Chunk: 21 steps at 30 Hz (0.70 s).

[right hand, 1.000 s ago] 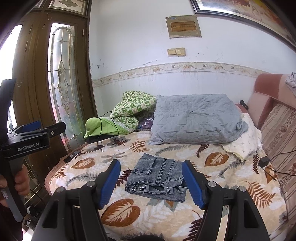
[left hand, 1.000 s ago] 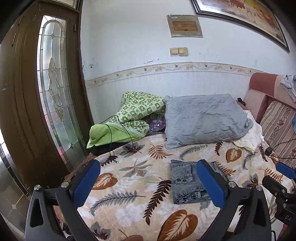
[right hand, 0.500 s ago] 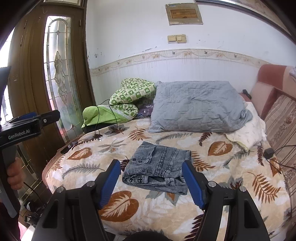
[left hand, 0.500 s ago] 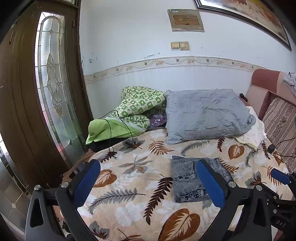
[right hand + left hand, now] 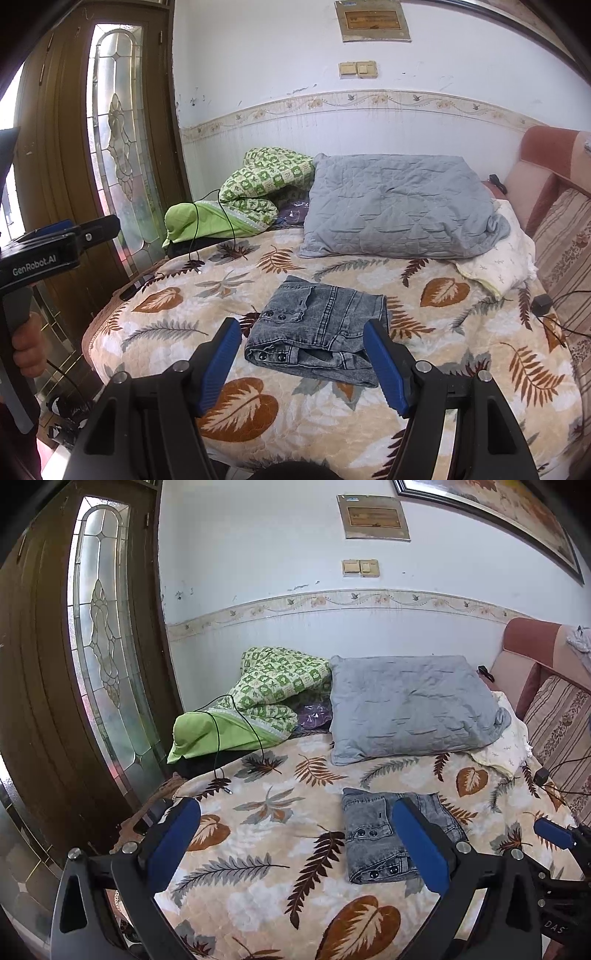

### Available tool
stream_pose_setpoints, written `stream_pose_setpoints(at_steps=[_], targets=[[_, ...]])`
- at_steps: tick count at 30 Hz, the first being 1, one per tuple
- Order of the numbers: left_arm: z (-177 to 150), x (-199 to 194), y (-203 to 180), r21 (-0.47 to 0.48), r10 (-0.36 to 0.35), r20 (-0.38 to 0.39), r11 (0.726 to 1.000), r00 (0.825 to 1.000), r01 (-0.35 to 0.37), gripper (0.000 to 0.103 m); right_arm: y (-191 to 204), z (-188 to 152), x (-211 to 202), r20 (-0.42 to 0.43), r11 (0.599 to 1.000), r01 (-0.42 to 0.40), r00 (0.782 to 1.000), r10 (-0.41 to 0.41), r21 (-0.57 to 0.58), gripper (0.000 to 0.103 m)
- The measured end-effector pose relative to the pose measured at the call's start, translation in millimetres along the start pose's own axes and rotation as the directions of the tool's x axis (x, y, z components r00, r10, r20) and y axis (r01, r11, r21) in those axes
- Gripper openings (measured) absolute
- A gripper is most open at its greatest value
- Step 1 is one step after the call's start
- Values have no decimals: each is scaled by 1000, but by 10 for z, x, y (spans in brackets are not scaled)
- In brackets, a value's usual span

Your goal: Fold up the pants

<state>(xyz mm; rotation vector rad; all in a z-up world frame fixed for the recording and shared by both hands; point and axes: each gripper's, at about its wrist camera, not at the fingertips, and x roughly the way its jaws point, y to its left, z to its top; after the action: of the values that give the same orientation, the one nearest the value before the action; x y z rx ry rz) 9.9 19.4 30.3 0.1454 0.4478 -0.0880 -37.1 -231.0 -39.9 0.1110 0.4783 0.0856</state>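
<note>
Right gripper (image 5: 303,363) jaws wide apart, empty, at the bed's (image 5: 461,398) near edge. Left gripper (image 5: 295,845) likewise spread, holding nothing. Jeans (image 5: 321,325) sit mid-bed as a compact folded stack, pillow (image 5: 399,206) behind at the far edge. Fold looks done; nothing obvious left.

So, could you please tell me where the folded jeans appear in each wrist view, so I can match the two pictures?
Left wrist view: the jeans lie right of centre on the leaf-print blanket, partly behind the right blue finger.
Right wrist view: the jeans lie at centre, between the two blue fingers.
Shared landmark: the grey pillow lies behind the jeans in both.
</note>
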Motion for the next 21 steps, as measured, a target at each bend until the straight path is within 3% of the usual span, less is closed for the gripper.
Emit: stream_pose_setpoints(at_steps=[21], targets=[[10,-148,26,-16,-13,36,1000,999,14,103,98,16,-11,2,1000,-3,1000,3,-29,72]])
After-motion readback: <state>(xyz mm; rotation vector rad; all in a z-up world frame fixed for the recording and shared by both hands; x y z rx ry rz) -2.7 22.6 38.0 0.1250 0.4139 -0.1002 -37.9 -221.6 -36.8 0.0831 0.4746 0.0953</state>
